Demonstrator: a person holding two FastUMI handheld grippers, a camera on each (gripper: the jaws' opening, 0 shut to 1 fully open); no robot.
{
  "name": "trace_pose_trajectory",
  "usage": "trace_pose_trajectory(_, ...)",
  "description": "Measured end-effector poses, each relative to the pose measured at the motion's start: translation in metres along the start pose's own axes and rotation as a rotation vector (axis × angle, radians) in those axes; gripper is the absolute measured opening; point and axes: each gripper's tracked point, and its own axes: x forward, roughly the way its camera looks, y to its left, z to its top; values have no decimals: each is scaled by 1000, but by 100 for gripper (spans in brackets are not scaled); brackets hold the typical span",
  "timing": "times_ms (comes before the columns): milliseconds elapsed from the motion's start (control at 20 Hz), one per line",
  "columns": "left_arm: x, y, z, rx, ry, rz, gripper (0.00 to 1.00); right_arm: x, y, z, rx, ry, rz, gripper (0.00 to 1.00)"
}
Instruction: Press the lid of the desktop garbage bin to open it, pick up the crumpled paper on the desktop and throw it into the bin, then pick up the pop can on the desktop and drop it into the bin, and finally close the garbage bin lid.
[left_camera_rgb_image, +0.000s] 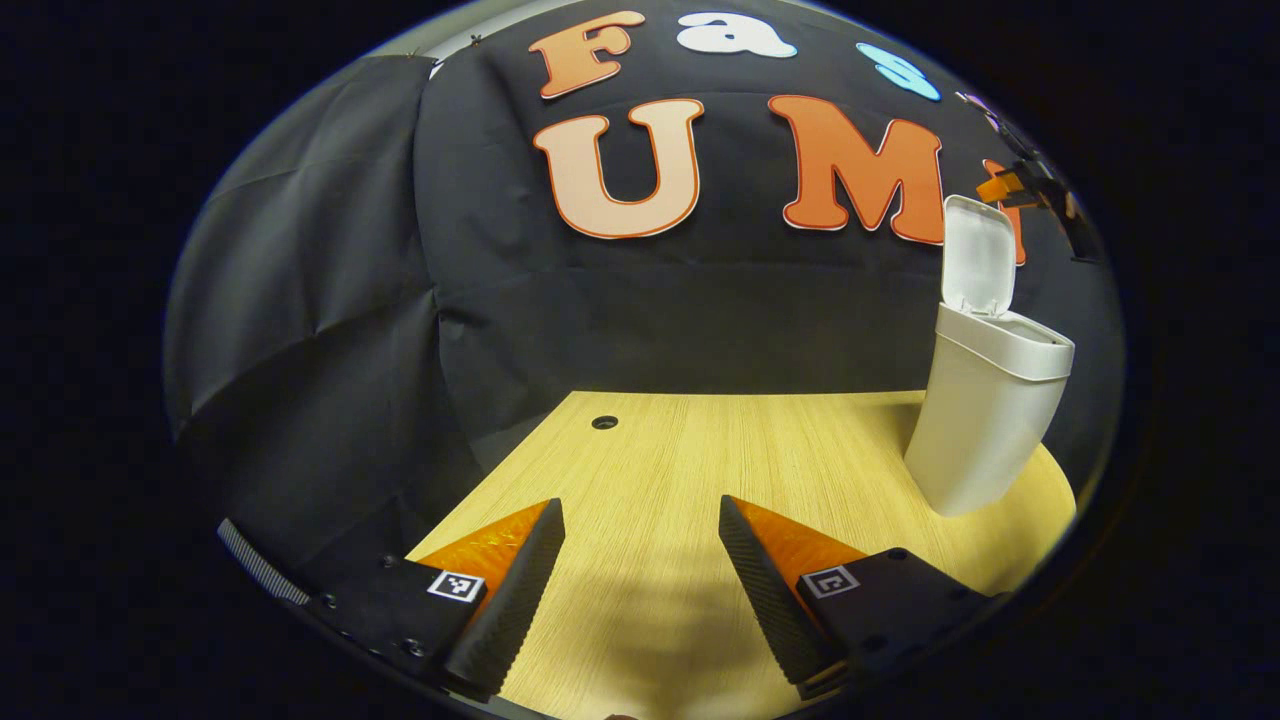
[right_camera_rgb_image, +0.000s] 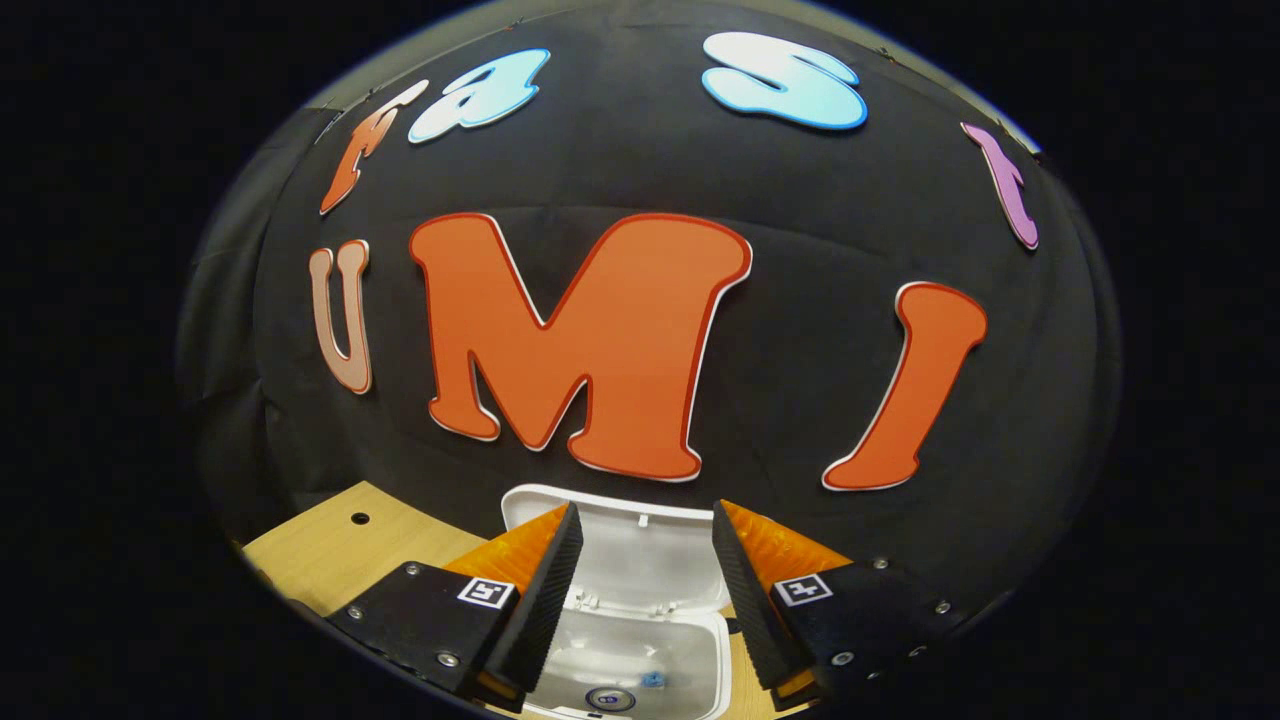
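Fingers of the right gripper (right_camera_rgb_image: 640, 590) spread wide and empty, poised right above the white plastic desktop bin (right_camera_rgb_image: 640, 650), its lid (right_camera_rgb_image: 640, 555) flipped upright; a can top shows inside. Left gripper (left_camera_rgb_image: 640, 590) hovers over the light wooden surface (left_camera_rgb_image: 700, 450), fingers apart, holding nothing, the bin (left_camera_rgb_image: 985, 420) standing off to its right.

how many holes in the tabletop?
1: a single round hole near the table's far edge, left of the open bin. The right gripper view shows it at left. More may be hidden.
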Motion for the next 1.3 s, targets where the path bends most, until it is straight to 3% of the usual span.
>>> trace_pose_trajectory(350, 0, 8, -1, -14, -1, 23, 99, 25, -5, 14, 35, -18, -25, 78)
trace_pose_trajectory(650, -1, 17, -3, -43, 6, 49, 99, 39, -5, -5, 66, 47, -33, 78)
trace_pose_trajectory(1100, 2, -1, 2, -18, 8, 5, 99, -2, 6, -22, 54, 43, -11, 75)
trace_pose_trajectory(1300, 7, -16, 7, 18, 0, -41, 99, -23, 10, -48, 35, 109, 6, 75)
